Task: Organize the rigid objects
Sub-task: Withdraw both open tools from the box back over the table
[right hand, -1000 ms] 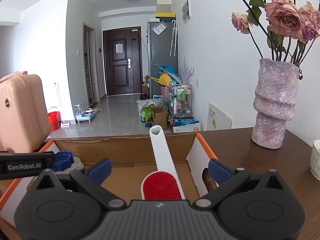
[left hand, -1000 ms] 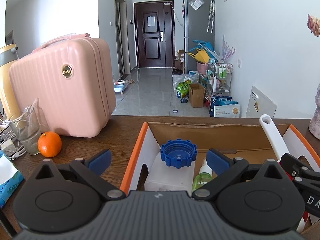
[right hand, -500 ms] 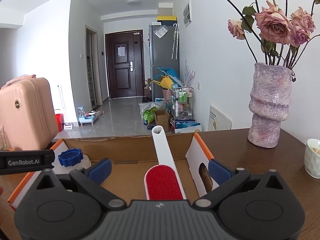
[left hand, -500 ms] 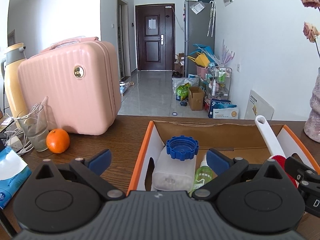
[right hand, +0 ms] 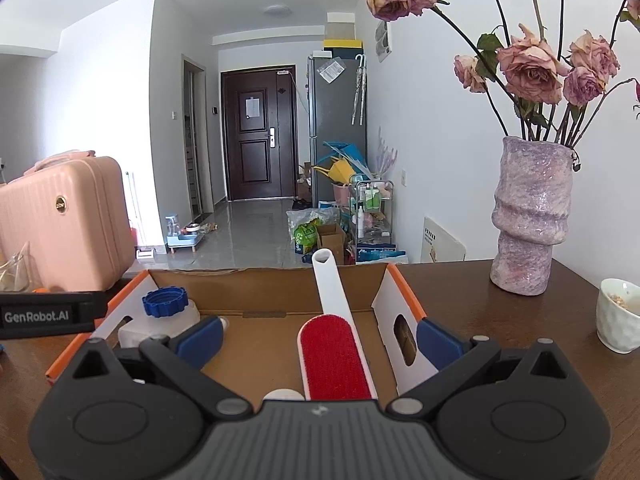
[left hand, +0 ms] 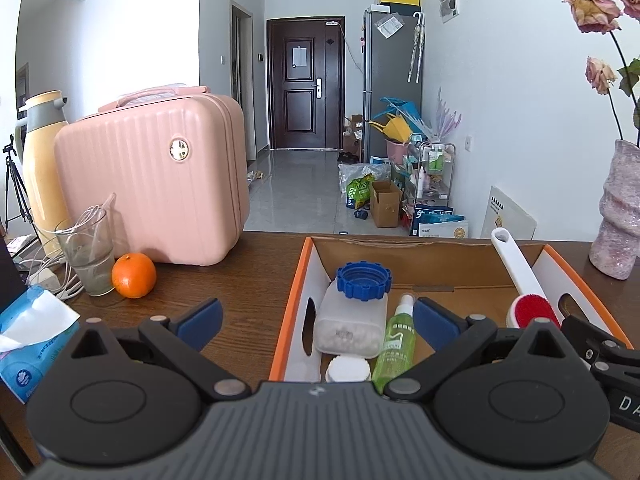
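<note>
Both grippers are held level above the near edge of the table, pointing toward the far edge. The left gripper has its blue-padded fingers spread wide and released, grasping nothing; its left finger is over bare wood, its right over the box. The right gripper is likewise spread and empty, its fingers straddling the lint brush from above without touching it.

The cardboard box is open-topped, with orange rims, white side walls with oval hand-holes and a plain brown floor. Along its left wall lie a translucent plastic jar with a ribbed blue lid, a slim green spray bottle just beside it, and a small white round cap at the near end. The lint brush, with a red velvety pad and a smooth white handle, lies lengthwise toward the right wall, its handle tip propped on the far rim. The floor between bottle and brush is bare.

Left of the box the dark wooden table is open up to an orange, a glass cup and a ribbed pink hard-shell case. To the right a rough lilac vase stands well apart.
</note>
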`<state>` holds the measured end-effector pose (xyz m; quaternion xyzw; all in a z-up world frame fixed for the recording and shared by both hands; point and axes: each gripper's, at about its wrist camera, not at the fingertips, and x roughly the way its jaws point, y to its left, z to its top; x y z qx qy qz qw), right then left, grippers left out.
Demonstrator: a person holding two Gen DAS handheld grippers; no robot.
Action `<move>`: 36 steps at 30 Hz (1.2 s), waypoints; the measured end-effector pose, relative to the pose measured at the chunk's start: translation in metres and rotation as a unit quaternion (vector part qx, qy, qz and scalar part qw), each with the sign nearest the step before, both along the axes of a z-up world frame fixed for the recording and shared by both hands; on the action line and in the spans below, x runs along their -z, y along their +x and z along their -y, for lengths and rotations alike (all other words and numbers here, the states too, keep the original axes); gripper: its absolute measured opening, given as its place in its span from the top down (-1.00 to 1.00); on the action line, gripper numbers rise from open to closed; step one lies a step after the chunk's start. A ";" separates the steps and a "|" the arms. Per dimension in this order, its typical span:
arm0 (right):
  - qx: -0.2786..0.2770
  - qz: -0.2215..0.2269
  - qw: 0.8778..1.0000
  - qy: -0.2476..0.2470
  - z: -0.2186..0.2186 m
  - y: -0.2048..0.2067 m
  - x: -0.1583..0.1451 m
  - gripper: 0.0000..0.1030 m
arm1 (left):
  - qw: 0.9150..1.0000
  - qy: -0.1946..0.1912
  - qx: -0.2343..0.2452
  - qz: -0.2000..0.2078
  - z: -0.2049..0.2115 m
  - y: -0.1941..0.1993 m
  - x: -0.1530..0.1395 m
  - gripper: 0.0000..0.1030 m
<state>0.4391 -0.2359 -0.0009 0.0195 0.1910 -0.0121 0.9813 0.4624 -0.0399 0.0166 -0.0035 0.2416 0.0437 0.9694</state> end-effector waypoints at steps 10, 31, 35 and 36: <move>-0.002 0.004 1.000 -0.005 0.002 -0.029 0.000 -1.00 | 1.000 0.005 0.000 0.002 -0.006 -0.032 0.001 -1.00; -0.007 0.024 1.000 -0.003 0.007 -0.100 0.001 -1.00 | 1.000 0.007 0.008 0.004 -0.002 -0.106 0.003 -1.00; -0.010 0.023 1.000 0.000 0.009 -0.113 0.002 -1.00 | 1.000 0.006 0.012 0.003 0.000 -0.120 0.003 -1.00; -0.010 0.022 1.000 0.001 0.010 -0.116 0.003 -1.00 | 1.000 0.006 0.013 0.003 0.000 -0.123 0.004 -1.00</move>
